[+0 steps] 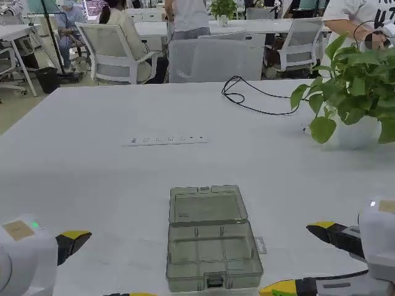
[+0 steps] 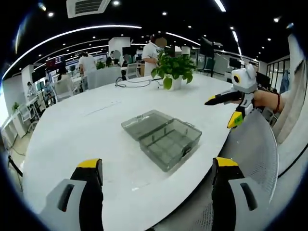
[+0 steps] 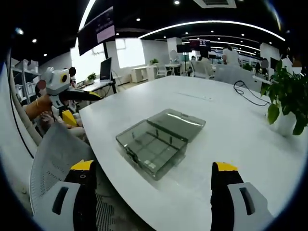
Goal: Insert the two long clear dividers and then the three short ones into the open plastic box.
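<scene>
On white office table [image 1: 111, 185]: open smoky plastic box [image 1: 213, 246], white power strip [image 1: 165, 140] (markings unreadable), black cable [image 1: 253, 98], leafy potted plant [image 1: 358, 92]. Left gripper [image 2: 157, 164], right gripper [image 3: 154, 167]: jaws spread, empty.

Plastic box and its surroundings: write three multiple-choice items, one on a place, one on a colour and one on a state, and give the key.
1. In the head view, where does the potted plant stand relative to the plastic box?
A. Beyond it, to the right
B. Inside it
C. Nearer the person, to the left

2. What colour are the jaw tips of the left gripper?
A. Red
B. Yellow
C. Blue

3. How is the box's lid?
A. Latched shut
B. Taken off and set on a chair
C. Swung open, lying flat on the table

Key: 1 A, the plant stands far back on the right side of the table. 2 B, yellow caps top both jaws in the left gripper view. 3 C, the lid lies flat behind the base.
</scene>
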